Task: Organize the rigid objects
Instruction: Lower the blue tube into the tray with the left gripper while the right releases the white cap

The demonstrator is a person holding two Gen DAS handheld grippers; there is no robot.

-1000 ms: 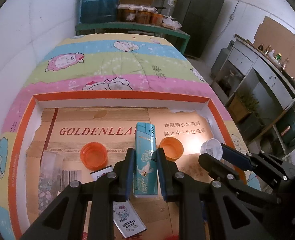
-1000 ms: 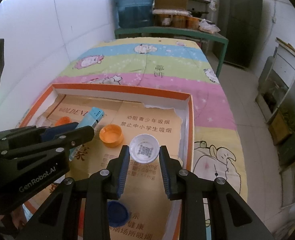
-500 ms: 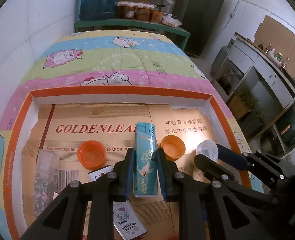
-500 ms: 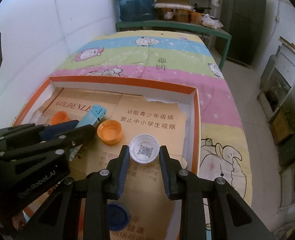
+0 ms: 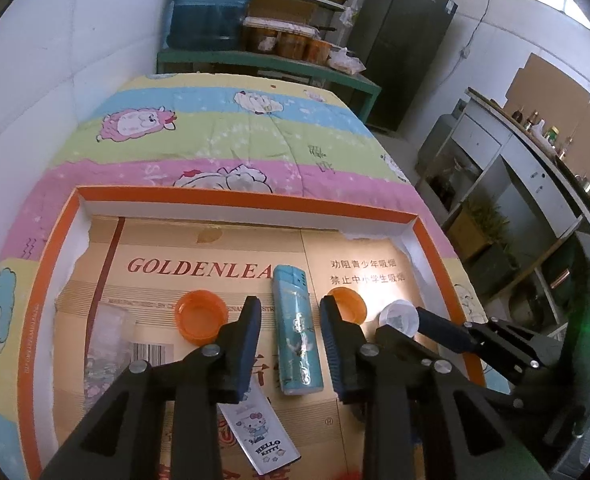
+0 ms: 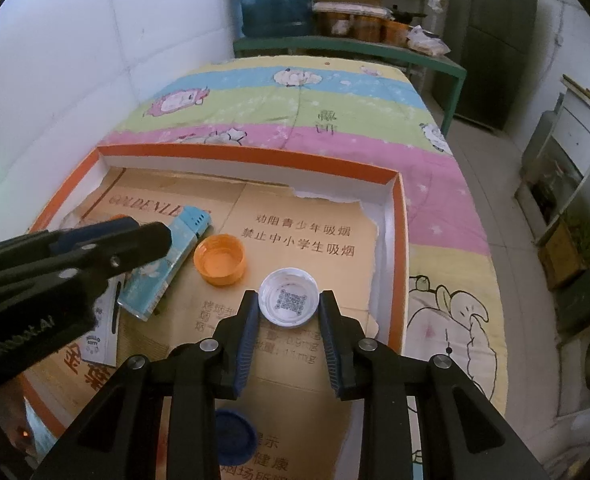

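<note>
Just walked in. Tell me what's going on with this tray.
A person is sorting small items in an orange-rimmed tray lined with cardboard, using a claw in each hand. The left claw is open, straddling a blue lighter that lies flat, not gripping it. The right claw is also open around a white cap lying open side up. Two orange caps, a blue cap and a Hello Kitty card lie loose nearby.

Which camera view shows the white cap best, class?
The right wrist view: the white cap lies open side up between the right claw's fingers, its printed code visible. The left wrist view shows only its rim, partly hidden.
</note>
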